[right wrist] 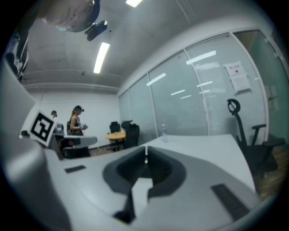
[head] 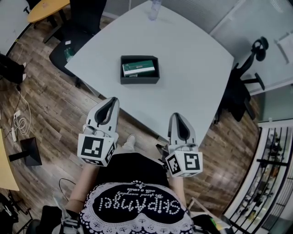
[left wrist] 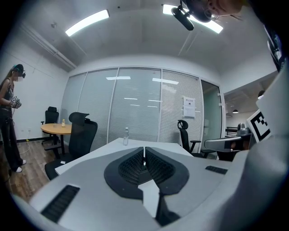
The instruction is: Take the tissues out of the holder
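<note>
Left gripper (head: 112, 99) and right gripper (head: 176, 116) jaws pressed together, empty; tissue pack (head: 138, 67) in the holder (head: 139, 81) looks light, soft, crushable, so pinch gently across its narrow width.

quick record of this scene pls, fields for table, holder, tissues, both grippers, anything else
surface: white table
container: dark open-topped holder, near the table's middle
contents: green tissue pack, lying inside the holder, not yet taken out
left: left gripper, jaws together, nothing between them, apart from the holder
right: right gripper, jaws together, nothing between them, apart from the holder
other: clear bottle, upright at the table's far edge
</note>
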A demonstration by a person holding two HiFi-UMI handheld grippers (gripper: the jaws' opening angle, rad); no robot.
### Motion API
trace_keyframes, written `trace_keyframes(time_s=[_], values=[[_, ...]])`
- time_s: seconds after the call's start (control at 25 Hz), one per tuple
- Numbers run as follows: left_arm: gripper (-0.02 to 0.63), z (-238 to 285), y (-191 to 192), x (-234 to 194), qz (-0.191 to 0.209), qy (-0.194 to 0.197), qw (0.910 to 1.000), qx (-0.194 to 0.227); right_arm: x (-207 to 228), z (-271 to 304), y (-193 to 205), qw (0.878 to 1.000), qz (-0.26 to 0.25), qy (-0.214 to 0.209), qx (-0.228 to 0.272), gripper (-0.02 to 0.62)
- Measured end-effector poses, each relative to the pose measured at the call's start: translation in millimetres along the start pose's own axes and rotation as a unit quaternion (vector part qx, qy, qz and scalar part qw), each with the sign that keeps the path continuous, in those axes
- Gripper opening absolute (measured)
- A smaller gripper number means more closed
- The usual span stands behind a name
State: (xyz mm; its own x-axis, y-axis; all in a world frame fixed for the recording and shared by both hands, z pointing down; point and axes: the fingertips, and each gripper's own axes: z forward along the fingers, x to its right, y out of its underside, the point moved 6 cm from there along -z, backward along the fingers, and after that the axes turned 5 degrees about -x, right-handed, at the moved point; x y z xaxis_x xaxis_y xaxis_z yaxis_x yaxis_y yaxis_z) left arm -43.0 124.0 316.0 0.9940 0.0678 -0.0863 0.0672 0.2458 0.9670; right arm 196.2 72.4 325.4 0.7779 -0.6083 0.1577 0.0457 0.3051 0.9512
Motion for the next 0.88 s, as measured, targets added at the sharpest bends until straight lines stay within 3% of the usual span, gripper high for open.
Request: trace_keyframes(time_s=[0.88], values=[[0.037,2.5,-4.0,5.0,0.008,-0.011,0.9999,0.004,11.9,4.5,7.9,1.0,0.021,-0.01,-0.011,0.035]])
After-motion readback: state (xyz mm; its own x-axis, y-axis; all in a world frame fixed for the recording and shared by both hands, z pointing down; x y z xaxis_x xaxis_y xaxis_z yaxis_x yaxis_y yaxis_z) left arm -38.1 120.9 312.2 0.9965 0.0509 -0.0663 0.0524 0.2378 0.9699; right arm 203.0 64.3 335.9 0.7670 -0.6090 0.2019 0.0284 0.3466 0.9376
